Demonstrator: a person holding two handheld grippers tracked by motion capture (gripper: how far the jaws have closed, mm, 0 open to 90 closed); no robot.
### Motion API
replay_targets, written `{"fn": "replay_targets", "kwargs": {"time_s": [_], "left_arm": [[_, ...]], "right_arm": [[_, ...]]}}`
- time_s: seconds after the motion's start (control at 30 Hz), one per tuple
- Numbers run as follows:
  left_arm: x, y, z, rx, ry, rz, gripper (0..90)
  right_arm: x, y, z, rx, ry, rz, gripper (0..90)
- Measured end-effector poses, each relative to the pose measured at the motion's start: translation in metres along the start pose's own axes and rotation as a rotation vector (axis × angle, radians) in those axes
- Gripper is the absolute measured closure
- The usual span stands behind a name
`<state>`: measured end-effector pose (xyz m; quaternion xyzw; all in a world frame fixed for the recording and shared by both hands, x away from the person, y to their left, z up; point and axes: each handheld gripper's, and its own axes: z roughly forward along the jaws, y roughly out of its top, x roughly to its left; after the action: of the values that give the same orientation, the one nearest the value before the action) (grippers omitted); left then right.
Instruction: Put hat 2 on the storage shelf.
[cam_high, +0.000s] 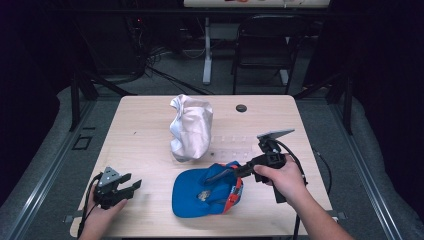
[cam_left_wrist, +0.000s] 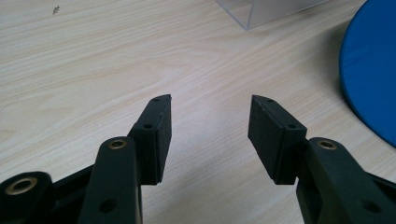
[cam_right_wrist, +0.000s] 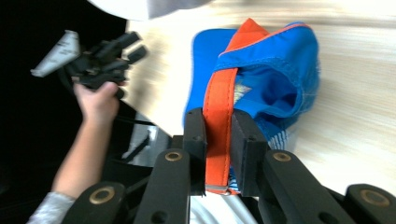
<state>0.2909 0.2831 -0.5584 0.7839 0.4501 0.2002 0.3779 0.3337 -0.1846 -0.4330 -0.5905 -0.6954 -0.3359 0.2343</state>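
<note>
At table (cam_high: 150, 125) centre-front: blue cap (cam_high: 200, 197), crown-side up-ended, orange band (cam_right_wrist: 218, 116) exposed. Near side of cap relative to white crumpled bag (cam_high: 190, 127), which stands just behind it. Clear plastic box (cam_high: 232, 147) between bag and right gripper, faint in high view, probably a low open tray.

Right gripper (cam_high: 235, 172): jaws narrow, clamped on orange band at cap's rear edge, band running straight up between pads (cam_right_wrist: 196, 135). Cap hanging partly from the grip, brim side toward table.

Left gripper (cam_high: 131, 187): well left of cap, low over wood, jaws wide, nothing between pads (cam_left_wrist: 159, 135). Blue brim edge (cam_left_wrist: 373, 70) at far right of left gripper view, clear box corner (cam_left_wrist: 261, 11) ahead.

Step in hand, judged: lifting cap by band, likely to turn or place it.

Doing it well:
- Keep pinch centred on band, not on thin mesh; fabric slips if grip sits near the band's edge.
- Lift slow, straight, clear of bag so brim doesn't knock it over.
- Bring left gripper to brim for second hold before any flip; single-point hold lets cap swing.
- Avoid dragging brim across clear box.
</note>
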Motion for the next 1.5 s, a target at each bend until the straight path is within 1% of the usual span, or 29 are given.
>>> {"fn": "replay_targets", "kwargs": {"time_s": [0.03, 0.07, 0.1, 0.17, 0.2, 0.23, 0.27, 0.3, 0.33, 0.4, 0.43, 0.5, 0.57, 0.67, 0.7, 0.73, 0.77, 0.93, 1.0, 1.03, 1.07, 1.13, 1.17, 1.2, 1.33, 1.37, 1.4, 1.47, 1.5], "left_arm": [[0.0, 0.0, 0.0, -0.005, 0.002, -0.001, 50.0], [0.0, 0.0, 0.0, -0.002, 0.001, -0.001, 50.0], [0.0, 0.0, 0.0, -0.002, 0.001, -0.001, 50.0], [0.0, 0.0, 0.0, -0.003, 0.0, -0.001, 50.0], [0.0, 0.0, 0.0, -0.003, 0.0, -0.001, 50.0], [0.0, 0.0, 0.0, -0.003, 0.001, -0.001, 50.0], [0.0, 0.0, 0.0, -0.003, 0.001, -0.001, 50.0], [0.0, 0.0, 0.0, -0.005, 0.002, -0.001, 50.0], [0.0, 0.0, -0.001, -0.003, 0.001, 0.0, 50.0], [0.0, 0.0, 0.0, -0.003, 0.001, 0.0, 50.0], [0.0, 0.0, -0.001, -0.003, 0.001, 0.0, 50.0], [0.0, 0.0, -0.001, -0.004, 0.001, -0.001, 50.0], [0.0, 0.0, -0.001, -0.007, 0.001, -0.001, 50.0], [0.0, 0.0, -0.001, -0.007, 0.001, -0.001, 50.0], [-0.001, 0.0, -0.001, -0.006, 0.003, -0.001, 50.0], [-0.001, 0.0, -0.001, -0.006, 0.003, -0.001, 50.0], [0.0, 0.001, -0.002, 0.01, -0.001, 0.003, 50.0], [0.0, 0.001, -0.002, 0.007, 0.0, 0.005, 50.0], [0.0, 0.001, -0.002, 0.009, 0.0, 0.007, 50.0], [0.0, 0.0, -0.001, -0.004, 0.003, 0.005, 50.0], [0.0, 0.0, -0.001, -0.004, 0.003, 0.001, 50.0], [0.0, 0.0, -0.001, -0.004, 0.003, 0.005, 50.0], [-0.001, 0.0, -0.001, -0.007, 0.003, 0.002, 50.0], [-0.001, 0.0, -0.001, -0.007, 0.003, 0.002, 50.0], [-0.001, 0.0, -0.001, -0.006, 0.002, 0.005, 50.0], [-0.001, 0.001, -0.001, 0.003, 0.0, 0.006, 50.0], [-0.001, 0.001, -0.001, 0.003, 0.0, 0.006, 49.9], [-0.001, 0.001, -0.001, 0.006, -0.002, 0.003, 49.8], [-0.002, 0.001, 0.0, -0.003, -0.001, 0.002, 49.8]], "right_arm": [[0.002, 0.001, -0.003, 0.006, 0.01, 0.005, 77.9], [0.005, 0.003, -0.007, -0.005, 0.045, 0.009, 77.9], [0.005, 0.003, -0.007, -0.005, 0.045, 0.009, 77.9], [0.011, 0.005, -0.011, -0.011, 0.078, 0.023, 77.9], [0.011, 0.005, -0.011, -0.011, 0.078, 0.023, 77.9], [0.014, 0.007, -0.014, -0.008, 0.105, 0.019, 77.9], [0.014, 0.007, -0.014, -0.008, 0.105, 0.019, 77.9], [0.016, 0.008, -0.015, -0.014, 0.123, 0.026, 77.9], [0.019, 0.008, -0.016, -0.022, 0.148, 0.047, 77.9], [0.02, 0.01, -0.019, -0.007, 0.189, 0.041, 77.9], [0.022, 0.01, -0.02, -0.017, 0.212, 0.058, 77.9], [0.024, 0.011, -0.021, -0.027, 0.219, 0.065, 77.9], [0.027, 0.012, -0.025, -0.025, 0.231, 0.059, 77.9], [0.029, 0.012, -0.028, -0.03, 0.238, 0.065, 78.0], [0.032, 0.012, -0.03, -0.046, 0.243, 0.08, 78.0], [0.032, 0.012, -0.03, -0.046, 0.243, 0.08, 78.0], [0.032, 0.013, -0.034, -0.038, 0.241, 0.068, 78.0], [0.035, 0.014, -0.041, -0.05, 0.242, 0.077, 78.0], [0.038, 0.015, -0.049, -0.073, 0.244, 0.089, 78.0], [0.038, 0.015, -0.052, -0.082, 0.245, 0.09, 78.0], [0.038, 0.015, -0.052, -0.082, 0.245, 0.09, 78.0], [0.039, 0.015, -0.06, -0.095, 0.252, 0.089, 78.0], [0.039, 0.016, -0.064, -0.106, 0.255, 0.088, 78.0], [0.039, 0.016, -0.073, -0.124, 0.256, 0.093, 78.0], [0.039, 0.018, -0.09, -0.166, 0.269, 0.097, 77.9], [0.039, 0.019, -0.094, -0.18, 0.273, 0.1, 77.9], [0.039, 0.019, -0.094, -0.18, 0.273, 0.1, 77.9], [0.04, 0.024, -0.105, -0.21, 0.276, 0.109, 77.9], [0.04, 0.026, -0.108, -0.225, 0.281, 0.113, 77.9]]}}
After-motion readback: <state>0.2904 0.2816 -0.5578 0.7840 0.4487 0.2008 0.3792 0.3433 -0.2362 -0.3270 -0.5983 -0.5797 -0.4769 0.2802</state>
